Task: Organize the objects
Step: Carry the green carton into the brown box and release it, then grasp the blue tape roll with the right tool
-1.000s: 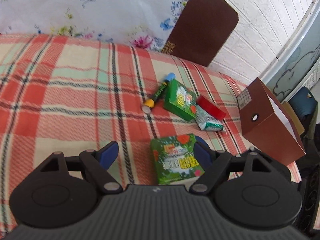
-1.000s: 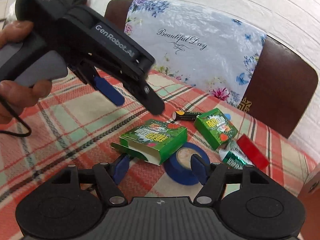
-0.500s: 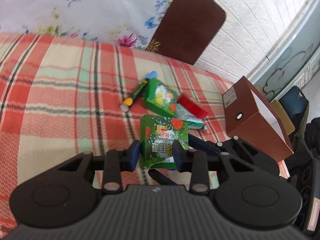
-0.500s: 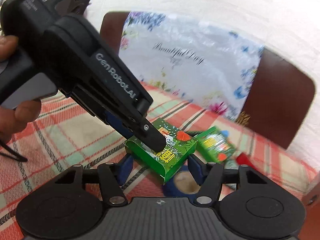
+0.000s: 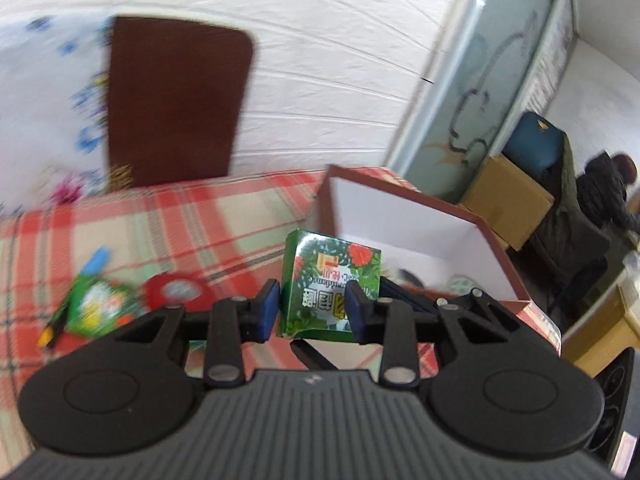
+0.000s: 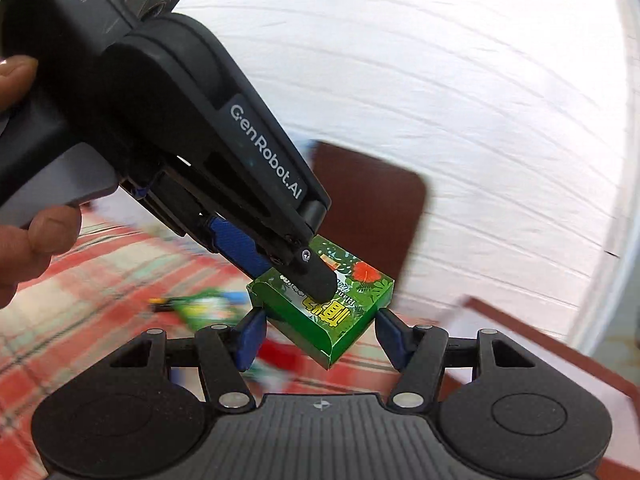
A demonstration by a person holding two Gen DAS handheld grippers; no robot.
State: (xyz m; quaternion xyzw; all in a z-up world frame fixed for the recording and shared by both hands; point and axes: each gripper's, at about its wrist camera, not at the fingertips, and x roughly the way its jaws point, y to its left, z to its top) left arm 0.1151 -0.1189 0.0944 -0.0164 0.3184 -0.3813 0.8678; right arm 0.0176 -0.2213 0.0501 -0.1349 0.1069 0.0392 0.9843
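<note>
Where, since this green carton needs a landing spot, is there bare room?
Bare: the brown box's white inside along its far wall; the plaid cloth between the chair back and that box. Crowded: the red tape roll, green packet and marker, left of the left gripper.

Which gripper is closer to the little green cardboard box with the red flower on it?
Left. The left gripper is shut on the little green cardboard box, lifted off the table. The right gripper sits just below, its pads flanking the box's lower corner.

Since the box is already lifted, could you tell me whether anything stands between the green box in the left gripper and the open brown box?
Nothing visible does: the green box, gripped by the left gripper, hangs just short of the brown box, whose near rim is unobstructed.
</note>
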